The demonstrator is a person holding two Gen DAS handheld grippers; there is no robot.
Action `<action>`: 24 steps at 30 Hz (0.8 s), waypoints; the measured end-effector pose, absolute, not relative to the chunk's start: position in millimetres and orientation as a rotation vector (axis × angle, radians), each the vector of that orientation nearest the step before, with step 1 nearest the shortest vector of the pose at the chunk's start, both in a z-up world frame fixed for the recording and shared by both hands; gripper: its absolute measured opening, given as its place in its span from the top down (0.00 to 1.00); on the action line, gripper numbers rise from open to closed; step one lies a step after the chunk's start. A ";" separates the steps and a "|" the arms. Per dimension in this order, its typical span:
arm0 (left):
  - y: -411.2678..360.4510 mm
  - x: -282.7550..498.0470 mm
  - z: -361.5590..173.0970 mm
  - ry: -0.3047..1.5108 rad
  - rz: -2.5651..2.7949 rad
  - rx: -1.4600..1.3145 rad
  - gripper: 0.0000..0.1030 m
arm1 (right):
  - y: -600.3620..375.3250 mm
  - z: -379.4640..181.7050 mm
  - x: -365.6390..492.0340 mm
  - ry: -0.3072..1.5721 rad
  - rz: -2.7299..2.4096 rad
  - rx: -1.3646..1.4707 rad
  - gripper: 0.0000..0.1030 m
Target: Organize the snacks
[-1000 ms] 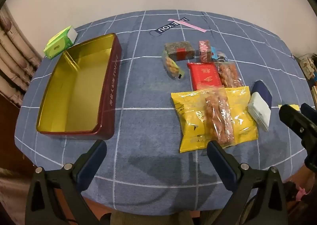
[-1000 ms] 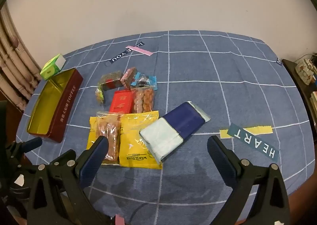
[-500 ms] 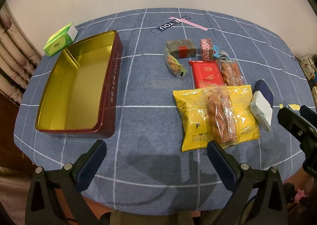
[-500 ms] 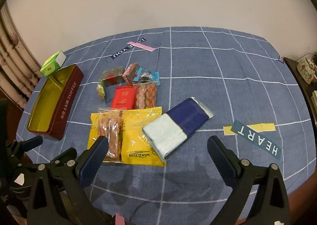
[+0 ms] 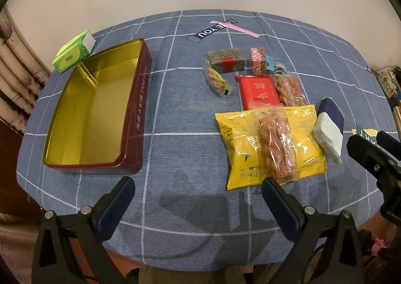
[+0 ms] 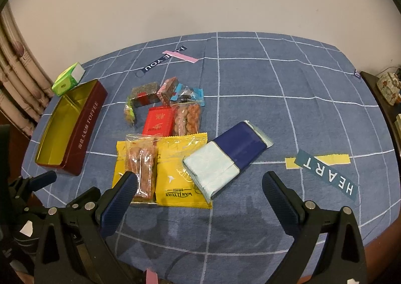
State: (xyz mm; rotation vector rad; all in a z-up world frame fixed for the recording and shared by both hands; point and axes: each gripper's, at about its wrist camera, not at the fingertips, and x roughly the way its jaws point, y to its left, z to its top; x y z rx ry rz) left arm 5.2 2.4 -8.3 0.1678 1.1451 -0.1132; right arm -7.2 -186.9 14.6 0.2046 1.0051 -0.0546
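Now, our left fingers (image 5: 198, 198): spread wide, holding nothing.
Our right fingers (image 6: 200, 193): wide, holding nothing.
Snacks: right of the open maroon rectangular metal tin (image 5: 136, 111), on the blue checked bench (image 5: 180, 113).

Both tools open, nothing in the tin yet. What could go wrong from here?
1. The clear snack bag lies on top of the yellow packet; lifting the yellow one first would likely spill it.
2. The blue-and-white packet overlaps the yellow packet's edge, so the right tool may pinch both.
3. The small snacks by the red packet lie touching; a wide grab could drag neighbours. The tin sits well off to the left, so carries are long.
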 end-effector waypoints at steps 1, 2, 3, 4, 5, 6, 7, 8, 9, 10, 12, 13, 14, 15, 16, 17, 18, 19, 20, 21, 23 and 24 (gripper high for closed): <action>2.5 5.2 -8.3 1.145 -0.115 0.168 0.00 | -186.8 14.6 -7.1 1.005 -0.054 0.204 0.04; 2.3 4.9 -8.5 1.145 -0.115 0.168 0.00 | -187.2 14.8 -7.3 1.006 -0.054 0.205 0.04; 2.3 4.8 -8.6 1.144 -0.114 0.168 0.00 | -187.2 14.7 -7.3 1.006 -0.054 0.207 0.04; 2.4 4.7 -8.6 1.143 -0.116 0.168 0.00 | -187.3 14.4 -7.0 1.007 -0.056 0.207 0.04; 2.0 4.8 -8.7 1.142 -0.117 0.169 0.00 | -187.1 14.1 -7.3 1.008 -0.057 0.209 0.04; 1.8 5.0 -9.0 1.143 -0.115 0.170 0.00 | -187.6 14.0 -6.7 1.009 -0.056 0.210 0.04; 1.8 5.2 -9.5 1.144 -0.115 0.169 0.00 | -187.9 13.6 -6.6 1.009 -0.056 0.211 0.04; 1.5 5.3 -9.9 1.145 -0.117 0.168 0.00 | -188.1 13.6 -6.7 1.009 -0.056 0.211 0.04; 1.4 4.9 -9.9 1.144 -0.116 0.170 0.00 | -188.1 13.6 -6.8 1.010 -0.056 0.211 0.04; 1.1 4.7 -10.3 1.144 -0.115 0.171 0.00 | -188.3 13.7 -6.8 1.009 -0.055 0.211 0.04; 0.7 4.3 -10.5 1.144 -0.117 0.173 0.00 | -188.3 13.6 -6.4 1.011 -0.056 0.213 0.04; 0.8 4.0 -10.7 1.144 -0.117 0.173 0.00 | -188.4 13.6 -6.6 1.011 -0.055 0.213 0.04; 1.1 3.7 -10.7 1.144 -0.117 0.173 0.00 | -188.3 13.6 -6.6 1.010 -0.056 0.212 0.04; 0.7 3.7 -10.8 1.144 -0.118 0.173 0.00 | -188.6 13.5 -6.7 1.011 -0.056 0.213 0.04; 1.1 3.6 -10.8 1.144 -0.117 0.173 0.00 | -188.9 13.5 -6.6 1.012 -0.055 0.215 0.04; 0.9 3.7 -11.1 1.146 -0.117 0.173 0.00 | -188.9 13.4 -6.6 1.012 -0.054 0.216 0.04; 0.7 3.9 -11.6 1.147 -0.117 0.173 0.00 | -188.7 13.5 -6.5 1.013 -0.057 0.215 0.04; 1.1 3.9 -11.6 1.148 -0.117 0.173 0.00 | -189.0 13.4 -6.2 1.012 -0.056 0.214 0.04; 1.0 4.1 -12.0 1.149 -0.116 0.173 0.00 | -188.8 13.2 -6.6 1.013 -0.056 0.215 0.04; 0.9 4.3 -12.2 1.151 -0.116 0.172 0.00 | -189.1 12.9 -6.3 1.014 -0.057 0.216 0.04; 1.2 4.3 -12.0 1.151 -0.117 0.169 0.00 | -189.8 12.3 -5.8 1.017 -0.057 0.221 0.04; 1.5 4.3 -11.9 1.151 -0.117 0.170 0.00 | -190.0 11.9 -5.8 1.019 -0.058 0.222 0.04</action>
